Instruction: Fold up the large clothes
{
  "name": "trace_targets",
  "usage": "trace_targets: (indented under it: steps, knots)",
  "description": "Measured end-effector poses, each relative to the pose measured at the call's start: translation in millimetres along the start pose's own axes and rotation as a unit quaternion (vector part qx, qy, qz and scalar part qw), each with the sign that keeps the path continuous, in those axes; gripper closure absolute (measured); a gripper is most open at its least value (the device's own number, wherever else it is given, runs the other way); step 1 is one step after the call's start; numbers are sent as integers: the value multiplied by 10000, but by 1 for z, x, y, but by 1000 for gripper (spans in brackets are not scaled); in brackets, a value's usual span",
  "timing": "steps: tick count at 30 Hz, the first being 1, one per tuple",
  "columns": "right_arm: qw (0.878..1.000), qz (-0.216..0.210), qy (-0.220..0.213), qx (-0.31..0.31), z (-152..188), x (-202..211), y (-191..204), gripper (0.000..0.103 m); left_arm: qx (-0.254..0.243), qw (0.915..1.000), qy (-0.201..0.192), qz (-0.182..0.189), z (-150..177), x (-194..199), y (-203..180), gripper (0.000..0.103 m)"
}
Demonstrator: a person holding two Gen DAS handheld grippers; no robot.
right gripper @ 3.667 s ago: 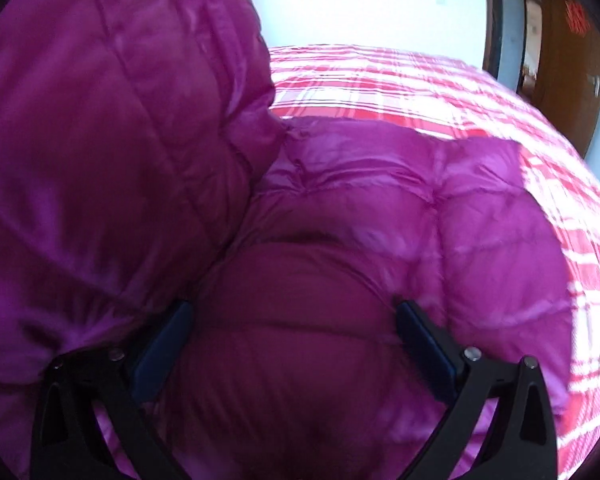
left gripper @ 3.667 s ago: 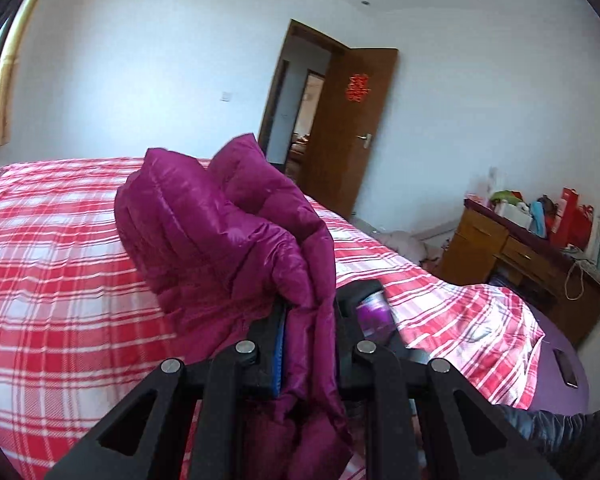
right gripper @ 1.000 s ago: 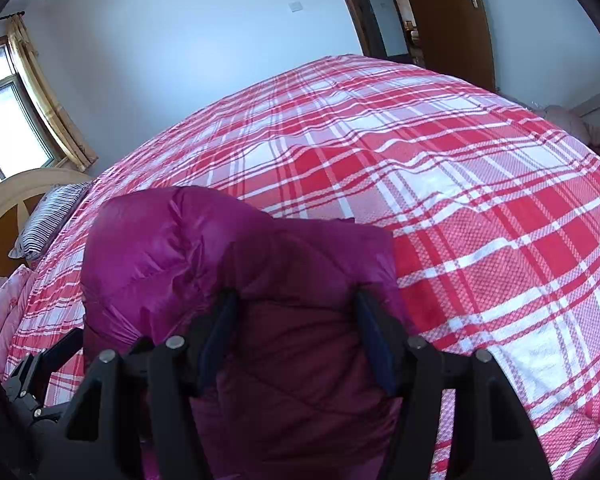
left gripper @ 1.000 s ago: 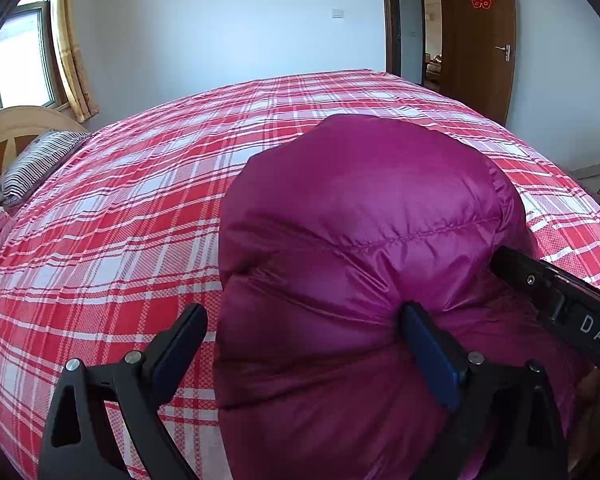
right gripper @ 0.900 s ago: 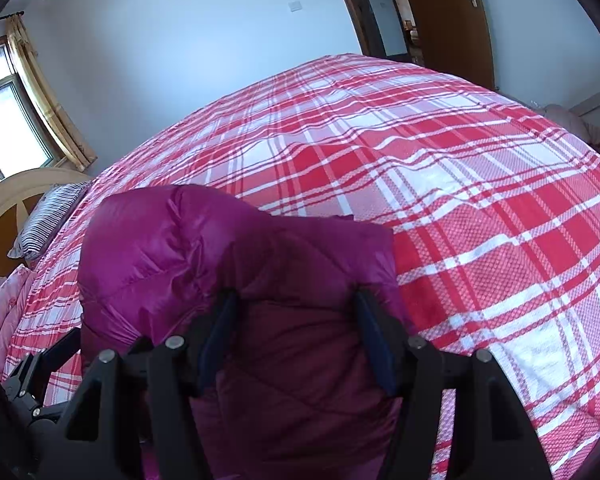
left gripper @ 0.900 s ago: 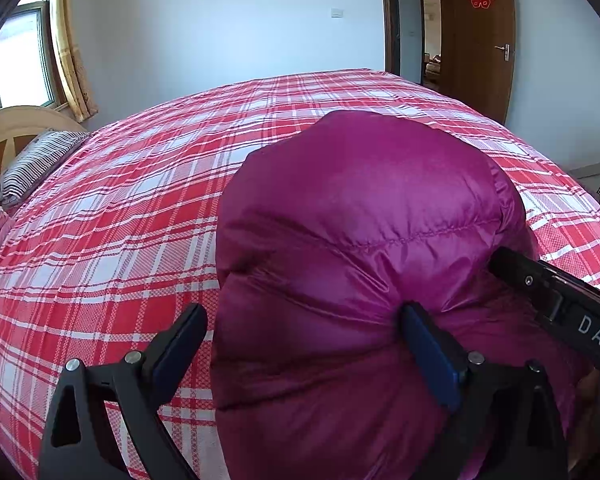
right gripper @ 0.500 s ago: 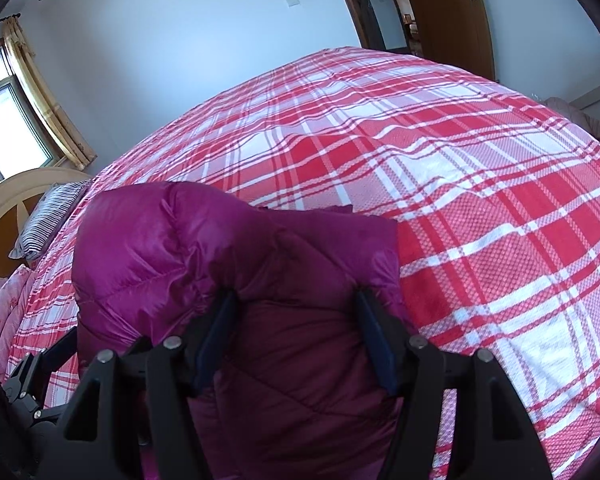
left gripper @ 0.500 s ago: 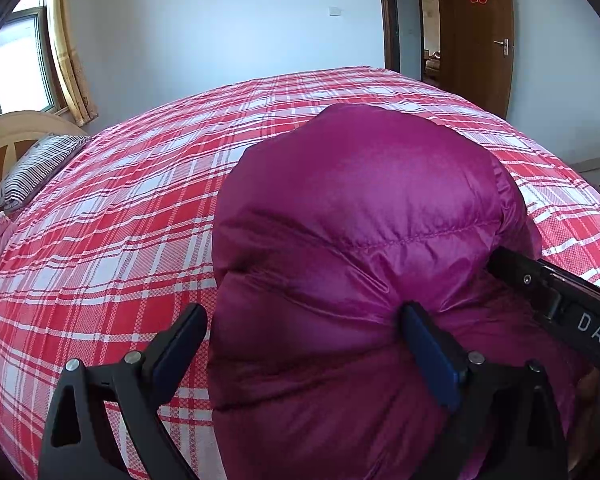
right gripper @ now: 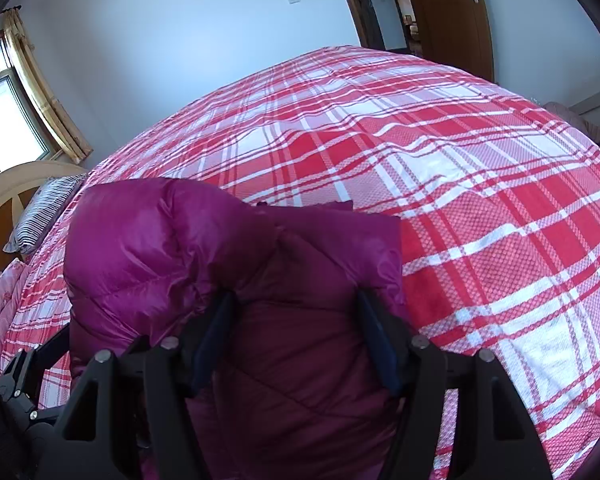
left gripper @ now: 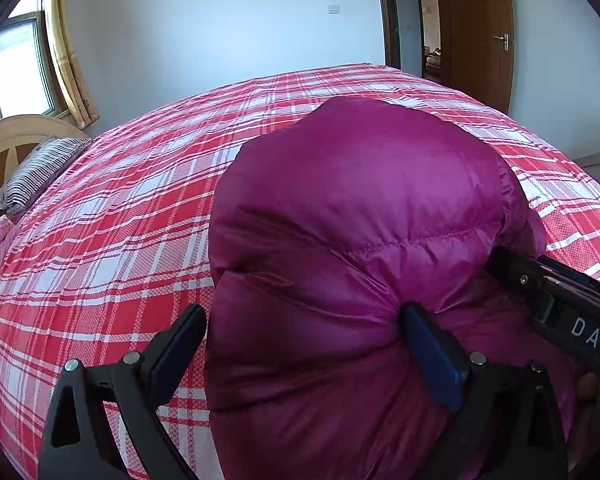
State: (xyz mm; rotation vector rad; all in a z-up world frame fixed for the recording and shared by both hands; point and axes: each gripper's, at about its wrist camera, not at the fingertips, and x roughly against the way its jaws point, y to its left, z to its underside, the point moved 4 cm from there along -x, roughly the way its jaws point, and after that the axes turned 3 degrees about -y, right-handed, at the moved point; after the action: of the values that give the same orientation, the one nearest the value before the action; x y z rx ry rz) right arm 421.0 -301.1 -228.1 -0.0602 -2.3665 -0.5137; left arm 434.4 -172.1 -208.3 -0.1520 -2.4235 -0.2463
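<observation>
Jacket (left gripper: 352,240), magenta and quilted, bunched in a puffy heap on the near part of the red plaid bedspread (left gripper: 132,208). Left gripper (left gripper: 300,344) jaws stand wide, the right pad dented into the padding, the left one clear. Right gripper (right gripper: 296,332) is half open, both pads pressing a fold. Striped pillow (left gripper: 40,172) lies far left.

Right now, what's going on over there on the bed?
A person is folding a purple puffer jacket on a red plaid bedspread with two handheld grippers. The jacket is bunched into a thick bundle. The right gripper has jaws around one part; the left gripper straddles its edge, one finger pressing in.
</observation>
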Motion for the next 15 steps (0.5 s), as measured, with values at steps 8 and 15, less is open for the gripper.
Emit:
trace_targets:
  steps: [8,15]
  knots:
    - [10000,27,1,28,0,-1,0,35,-5,10000,-1,-25,1,-1,-1,4]
    - [9999,104,29,93,1,-3,1,35,-2,10000,28,-23,1,-3,-1,3]
